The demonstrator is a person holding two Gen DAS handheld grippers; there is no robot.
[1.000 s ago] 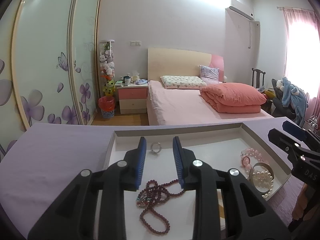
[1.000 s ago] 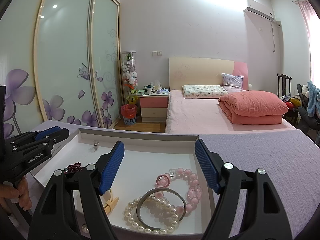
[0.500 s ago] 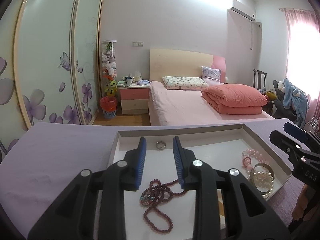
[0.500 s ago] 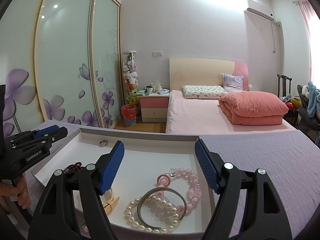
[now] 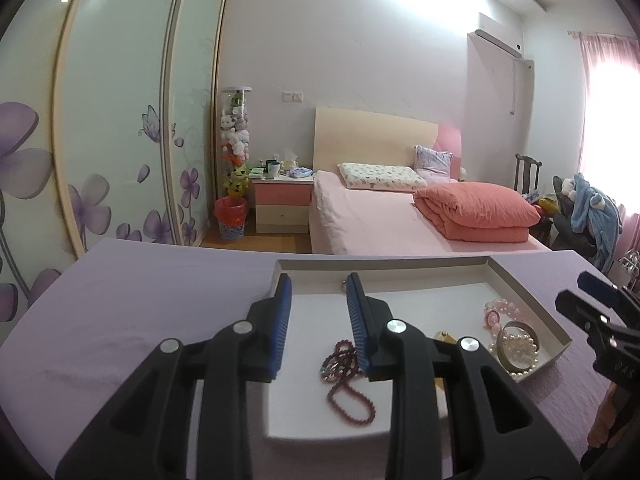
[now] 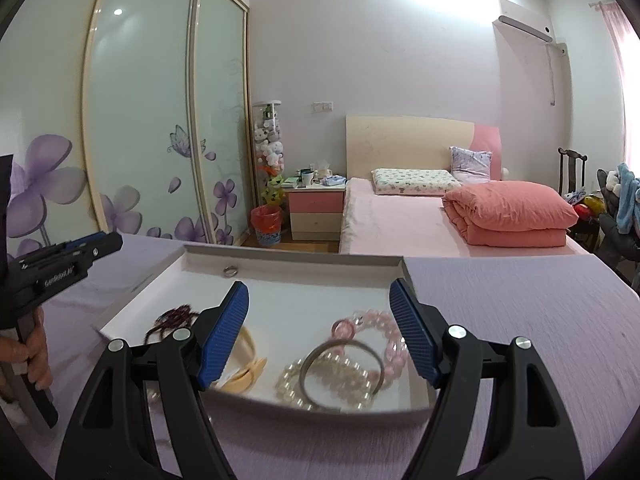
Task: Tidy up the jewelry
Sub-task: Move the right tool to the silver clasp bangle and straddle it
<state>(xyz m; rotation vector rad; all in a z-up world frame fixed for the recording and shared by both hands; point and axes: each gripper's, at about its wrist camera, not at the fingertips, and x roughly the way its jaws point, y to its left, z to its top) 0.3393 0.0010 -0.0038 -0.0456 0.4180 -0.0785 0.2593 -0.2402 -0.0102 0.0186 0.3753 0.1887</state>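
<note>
Key relation: the small metal ring [image 5: 344, 287] lies at the tray's far wall, just ahead of the left gripper [image 5: 318, 286] and slightly toward its right jaw; it is half hidden behind that jaw.
Nearer hand: judged the left; the right gripper [image 6: 320, 296] hangs over the tray's near right corner, well apart from the ring [image 6: 230, 270].
Left jaws: partly open, a narrow gap, holding nothing.
Right jaws: wide open, holding nothing.
Tray [image 5: 532, 300]: shallow, white, straight-walled, on a lilac cloth-covered tabletop [image 5: 140, 300].
Dark bead strand [image 5: 346, 376]: small maroon beads, slack and looped, below the left jaws, long axis running near to far.
Pink bracelet [image 6: 380, 328]: glossy translucent round beads, between the right jaws in that view.
Pearl string [image 6: 332, 384]: pale, coiled, touching the pink one.
Metal bangle [image 6: 342, 368]: thin grey hoop lying over the pearls.
Cream clip [image 6: 248, 364]: smooth plastic, curved, beside the right gripper's left jaw.
Handling: the ring is tiny, hard and likely to skid against the wall.
</note>
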